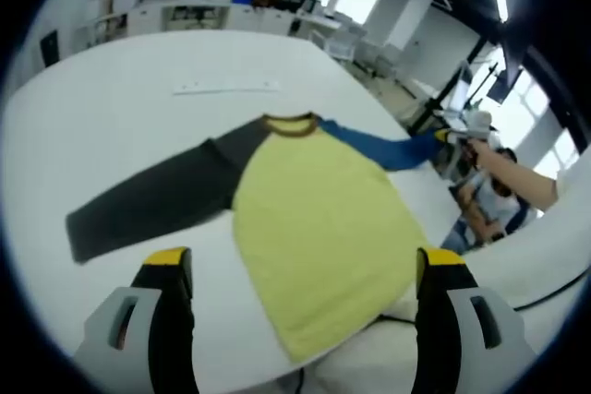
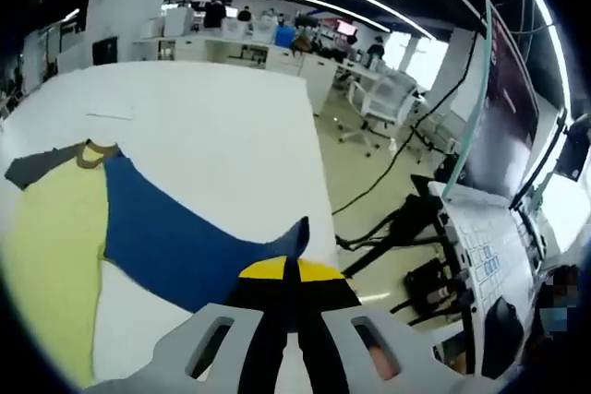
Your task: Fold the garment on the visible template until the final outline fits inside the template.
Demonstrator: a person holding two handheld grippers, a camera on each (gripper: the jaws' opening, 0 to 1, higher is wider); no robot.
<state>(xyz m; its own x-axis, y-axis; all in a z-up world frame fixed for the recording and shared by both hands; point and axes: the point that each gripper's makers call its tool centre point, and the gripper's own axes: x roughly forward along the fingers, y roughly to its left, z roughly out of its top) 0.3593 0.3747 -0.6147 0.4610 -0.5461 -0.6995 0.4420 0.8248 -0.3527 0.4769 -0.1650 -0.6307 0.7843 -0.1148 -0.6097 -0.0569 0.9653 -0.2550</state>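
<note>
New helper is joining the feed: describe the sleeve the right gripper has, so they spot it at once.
On the white table lies a shirt with a yellow body. Its blue sleeve stretches off toward the table edge, its cuff pinched in the right gripper; the other sleeve is dark grey and lies flat.

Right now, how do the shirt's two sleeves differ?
The grey sleeve is dark grey; the blue sleeve is blue. The grey sleeve lies flat and free on the white table; the blue sleeve's cuff is pinched in the right gripper. Both are long, joined to the same yellow body.
</note>
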